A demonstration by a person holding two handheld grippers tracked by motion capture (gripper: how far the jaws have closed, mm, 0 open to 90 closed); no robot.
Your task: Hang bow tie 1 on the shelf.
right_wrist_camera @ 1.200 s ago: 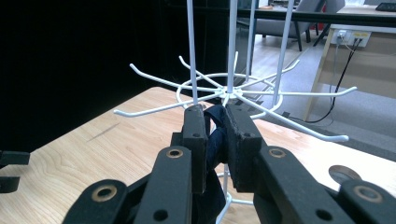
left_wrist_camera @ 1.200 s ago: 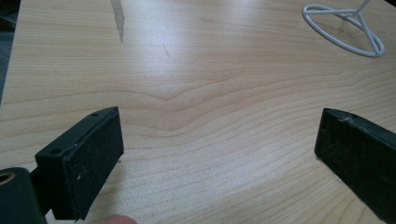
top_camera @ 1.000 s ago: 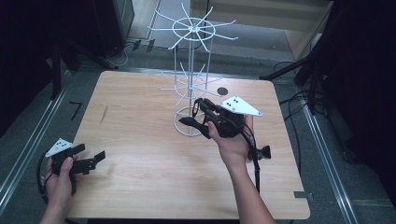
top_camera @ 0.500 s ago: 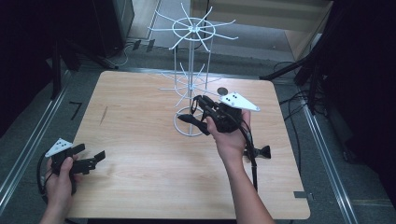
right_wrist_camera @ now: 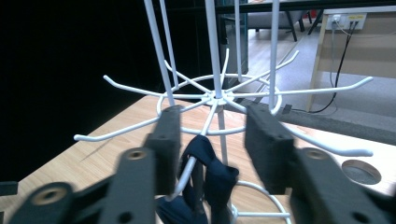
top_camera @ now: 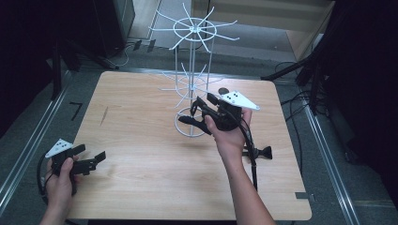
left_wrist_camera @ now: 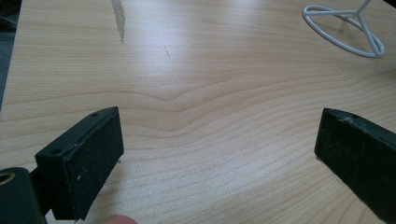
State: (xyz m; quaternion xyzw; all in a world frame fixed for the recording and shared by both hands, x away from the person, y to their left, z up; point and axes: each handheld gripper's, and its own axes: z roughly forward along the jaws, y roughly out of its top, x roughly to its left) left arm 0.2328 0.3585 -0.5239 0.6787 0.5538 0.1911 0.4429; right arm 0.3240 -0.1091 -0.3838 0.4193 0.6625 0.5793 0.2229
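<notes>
A white wire rack (top_camera: pixel 192 84) with two tiers of hooks stands on a ring base at the back middle of the wooden table (top_camera: pixel 141 187). My right gripper (top_camera: pixel 193 112) is held at the lower tier with its jaws pointing left toward the pole. In the right gripper view the right gripper (right_wrist_camera: pixel 212 140) is open, and a dark navy cloth item (right_wrist_camera: pixel 210 175) hangs on a lower-tier hook (right_wrist_camera: pixel 187 170) between and just beyond the jaws. My left gripper (top_camera: pixel 91 159) rests at the table's front left, open, and the left gripper (left_wrist_camera: pixel 219 158) has bare wood between its jaws.
A small black object (top_camera: pixel 264 152) lies on the table right of my right forearm, by the trailing cable. A round hole (right_wrist_camera: pixel 360 171) sits in the tabletop behind the rack. The ring base (left_wrist_camera: pixel 345 28) lies far ahead of the left gripper. Metal rails run along both table sides.
My right gripper has risen slightly beside the rack's lower tier. The left gripper has stayed in place.
</notes>
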